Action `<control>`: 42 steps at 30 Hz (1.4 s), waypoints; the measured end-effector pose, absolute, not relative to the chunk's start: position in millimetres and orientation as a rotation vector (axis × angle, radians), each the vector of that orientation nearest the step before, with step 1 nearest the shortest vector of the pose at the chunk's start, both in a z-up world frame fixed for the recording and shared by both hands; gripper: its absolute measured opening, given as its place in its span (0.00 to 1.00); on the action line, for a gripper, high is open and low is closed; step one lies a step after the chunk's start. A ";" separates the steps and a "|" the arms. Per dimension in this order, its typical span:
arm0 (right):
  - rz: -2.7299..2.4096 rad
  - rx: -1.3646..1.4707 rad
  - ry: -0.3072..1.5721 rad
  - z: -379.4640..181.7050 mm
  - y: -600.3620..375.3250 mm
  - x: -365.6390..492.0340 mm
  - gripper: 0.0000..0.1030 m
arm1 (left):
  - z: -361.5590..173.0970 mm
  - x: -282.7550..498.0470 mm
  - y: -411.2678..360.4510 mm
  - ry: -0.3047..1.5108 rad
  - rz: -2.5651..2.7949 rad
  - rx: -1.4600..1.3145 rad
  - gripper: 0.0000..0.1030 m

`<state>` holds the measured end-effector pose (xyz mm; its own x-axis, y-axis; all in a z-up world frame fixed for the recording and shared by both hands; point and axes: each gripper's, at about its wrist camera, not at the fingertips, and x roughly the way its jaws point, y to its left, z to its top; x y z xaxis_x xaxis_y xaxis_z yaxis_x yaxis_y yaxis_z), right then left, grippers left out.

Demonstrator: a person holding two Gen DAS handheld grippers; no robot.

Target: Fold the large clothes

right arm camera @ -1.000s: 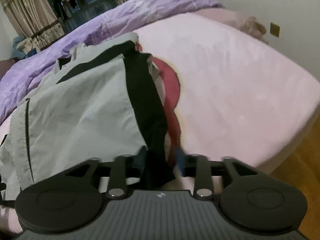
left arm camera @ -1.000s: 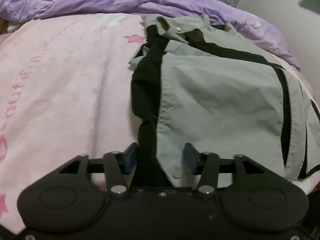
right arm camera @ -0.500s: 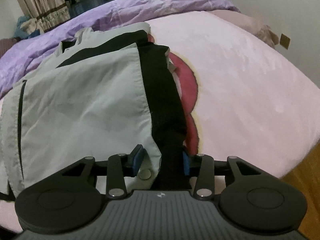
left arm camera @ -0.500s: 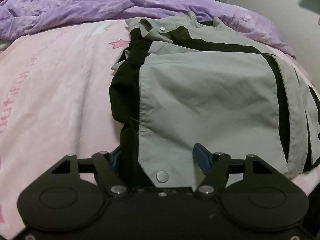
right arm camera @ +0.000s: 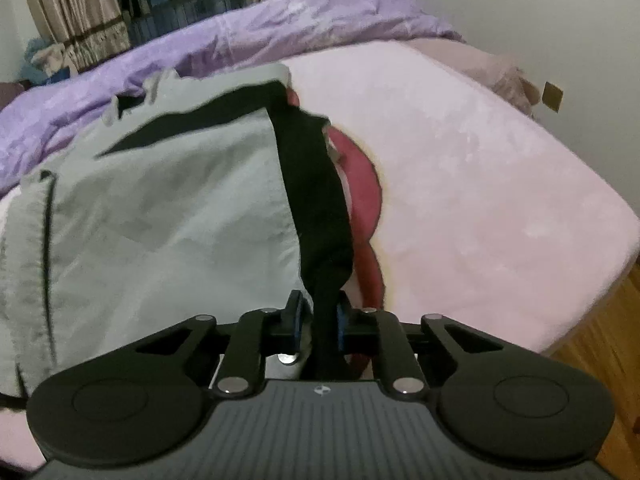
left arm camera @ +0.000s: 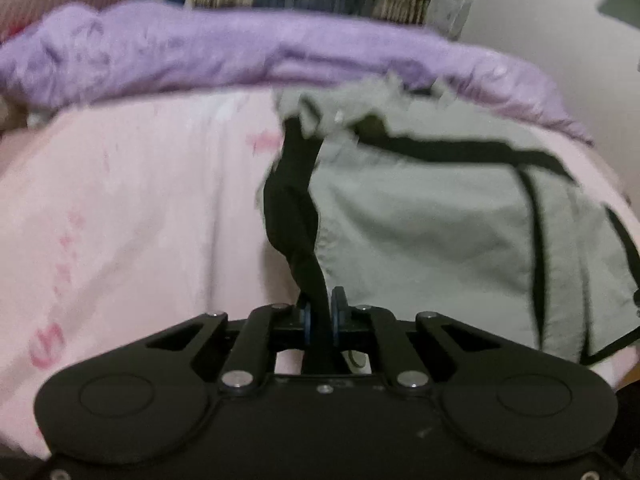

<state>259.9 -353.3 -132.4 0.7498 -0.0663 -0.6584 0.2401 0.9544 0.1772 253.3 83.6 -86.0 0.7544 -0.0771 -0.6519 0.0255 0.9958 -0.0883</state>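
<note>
our left gripper [left arm camera: 320, 312] and right gripper [right arm camera: 318, 316] each have jaws pinched on the shirt's [left arm camera: 424, 224] black edges, above the bed [left arm camera: 132, 216].

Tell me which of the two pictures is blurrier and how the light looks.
Left wrist view: heavy motion smear, the shirt edges and purple duvet soft. Right wrist view: sharper, slight blur along the shirt's black band. Both: dim, flat indoor light, fisheye bending.
</note>
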 end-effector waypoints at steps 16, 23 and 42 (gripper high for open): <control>-0.166 0.392 0.691 -125.4 -361.3 219.5 0.10 | -106.1 275.7 80.3 0.815 0.028 -0.056 0.06; -0.107 0.363 0.518 -61.7 -351.1 281.3 0.10 | -46.8 331.0 67.3 0.598 -0.051 -0.049 0.06; -0.193 0.487 0.313 -41.6 -374.1 546.5 0.41 | -38.6 602.8 98.8 0.436 0.053 -0.196 0.23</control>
